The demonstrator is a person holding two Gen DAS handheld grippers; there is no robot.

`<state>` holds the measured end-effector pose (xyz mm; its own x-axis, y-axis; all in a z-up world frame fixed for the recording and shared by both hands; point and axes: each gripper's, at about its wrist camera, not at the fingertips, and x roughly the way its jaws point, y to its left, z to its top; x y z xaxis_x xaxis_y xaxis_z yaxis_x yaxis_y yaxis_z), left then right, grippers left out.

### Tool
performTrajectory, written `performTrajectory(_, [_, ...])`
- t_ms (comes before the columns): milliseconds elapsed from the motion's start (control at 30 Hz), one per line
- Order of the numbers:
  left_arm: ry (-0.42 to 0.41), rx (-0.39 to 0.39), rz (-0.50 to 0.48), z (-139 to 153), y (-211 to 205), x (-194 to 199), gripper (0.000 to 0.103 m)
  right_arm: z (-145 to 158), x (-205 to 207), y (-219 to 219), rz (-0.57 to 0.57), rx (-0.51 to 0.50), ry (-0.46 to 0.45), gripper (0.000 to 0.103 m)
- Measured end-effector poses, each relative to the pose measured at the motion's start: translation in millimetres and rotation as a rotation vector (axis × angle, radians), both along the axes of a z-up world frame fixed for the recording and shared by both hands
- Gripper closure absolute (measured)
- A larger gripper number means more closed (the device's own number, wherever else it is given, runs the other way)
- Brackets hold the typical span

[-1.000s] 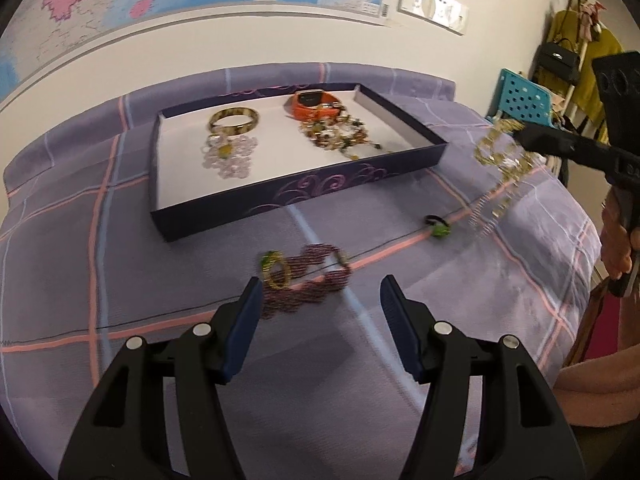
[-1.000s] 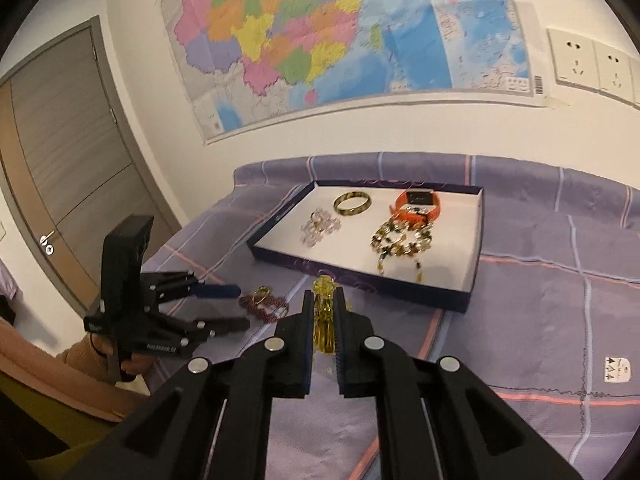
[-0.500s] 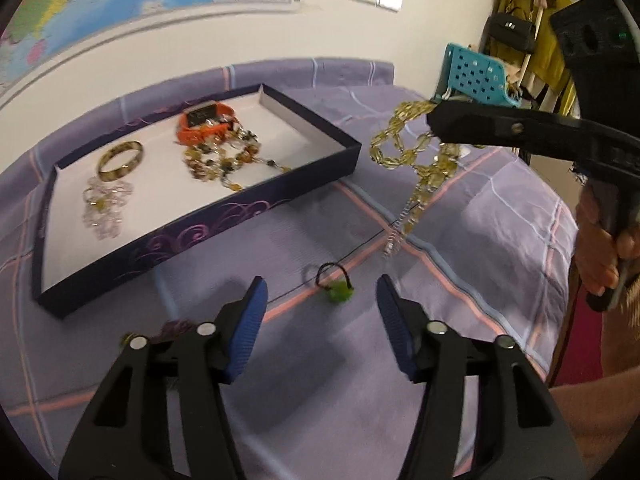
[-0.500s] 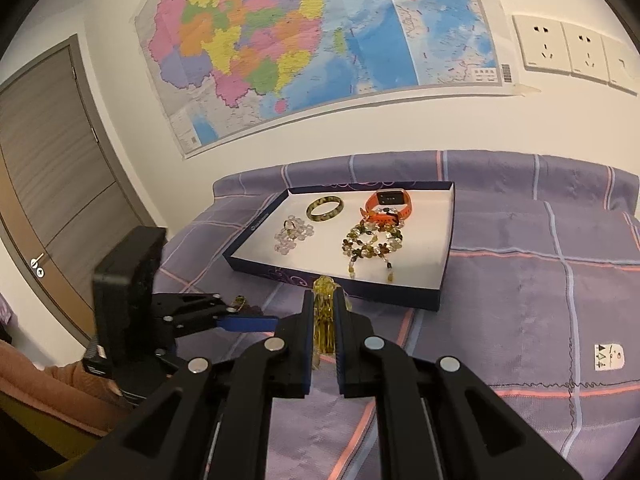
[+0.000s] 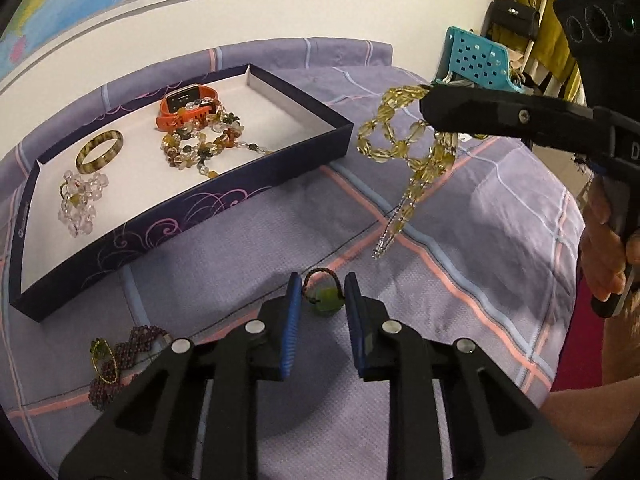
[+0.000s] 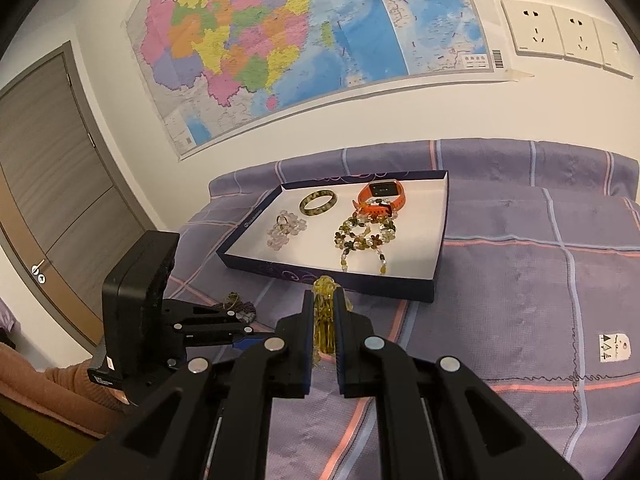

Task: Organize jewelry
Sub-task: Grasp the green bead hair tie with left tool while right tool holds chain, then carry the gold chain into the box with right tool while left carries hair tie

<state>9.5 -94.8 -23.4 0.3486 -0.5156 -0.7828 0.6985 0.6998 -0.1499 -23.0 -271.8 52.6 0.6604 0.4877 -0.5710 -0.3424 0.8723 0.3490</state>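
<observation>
The green bead pendant (image 5: 328, 305) on its dark cord loop lies on the purple bedspread (image 5: 460, 240), between my left gripper (image 5: 319, 294) pads, which stand apart around it. It looks light, small and smooth; I judge the bead rolls, so 2 pads should close on it squarely. My right gripper (image 6: 323, 312) is clamped on the limp yellow bead necklace (image 5: 404, 140), dangling near the tray (image 5: 224, 196).

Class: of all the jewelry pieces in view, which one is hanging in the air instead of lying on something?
The yellow bead necklace: it dangles from the shut right gripper, while every other piece lies in the box or on the purple cloth.
</observation>
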Motion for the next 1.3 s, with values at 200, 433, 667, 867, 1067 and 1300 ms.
performTrajectory(200, [0.003, -0.05, 0.032, 12, 18, 1, 0.081, 4, 1, 5, 0.012, 0.001, -0.01, 0.095])
performTrajectory(433, [-0.025, -0.082, 0.089, 30, 40, 5, 0.081, 11, 5, 10, 0.016, 0.009, -0.028, 0.095])
performTrajectory(667, [-0.063, -0.107, 0.141, 51, 62, 10, 0.081, 18, 10, 18, 0.031, 0.005, -0.046, 0.095])
performTrajectory(867, [-0.088, -0.11, 0.179, 59, 76, 18, 0.081, 22, 19, 25, 0.039, 0.004, -0.052, 0.095])
performTrajectory(1067, [-0.104, -0.108, 0.208, 64, 86, 25, 0.081, 23, 28, 27, 0.044, 0.006, -0.056, 0.095])
performTrajectory(1300, [-0.115, -0.11, 0.226, 68, 94, 30, 0.081, 28, 38, 26, 0.038, 0.005, -0.065, 0.095])
